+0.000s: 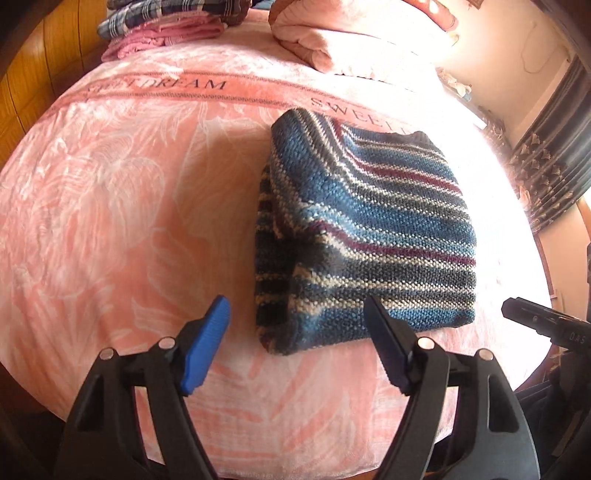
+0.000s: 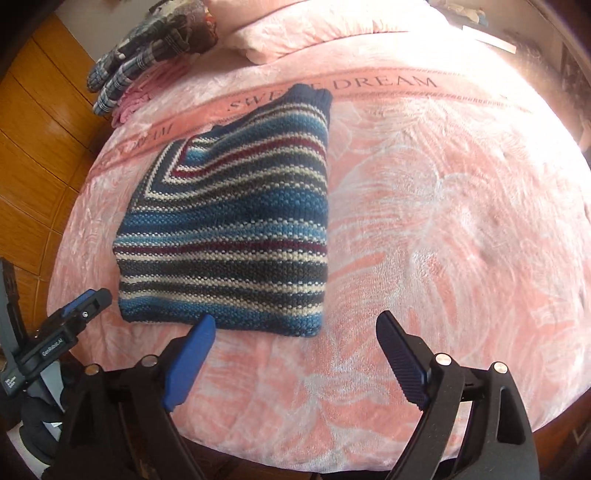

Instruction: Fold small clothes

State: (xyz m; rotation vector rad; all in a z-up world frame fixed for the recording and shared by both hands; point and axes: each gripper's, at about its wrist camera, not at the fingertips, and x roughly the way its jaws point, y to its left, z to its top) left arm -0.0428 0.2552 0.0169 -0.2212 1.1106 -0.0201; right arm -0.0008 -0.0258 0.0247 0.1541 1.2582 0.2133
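On the pink blanket (image 1: 122,206) printed with large pale leaves and a "SWEET DREAM" band lies a striped knit sweater (image 1: 365,236) — blue, grey, cream and maroon — folded into a compact, roughly square bundle with a sleeve cuff showing at its far edge in the right wrist view. Both claws hang at the near edge of the bed, empty. The left gripper (image 1: 297,325) has its blue-padded fingers spread wide, its right finger in front of the sweater's near hem. The right gripper (image 2: 295,328) is likewise spread apart, its left finger at the sweater's near edge — contact cannot be told. At the far end sit a stack of folded plaid and pink clothes (image 1: 162,26) and a rolled pink quilt (image 1: 332,40).
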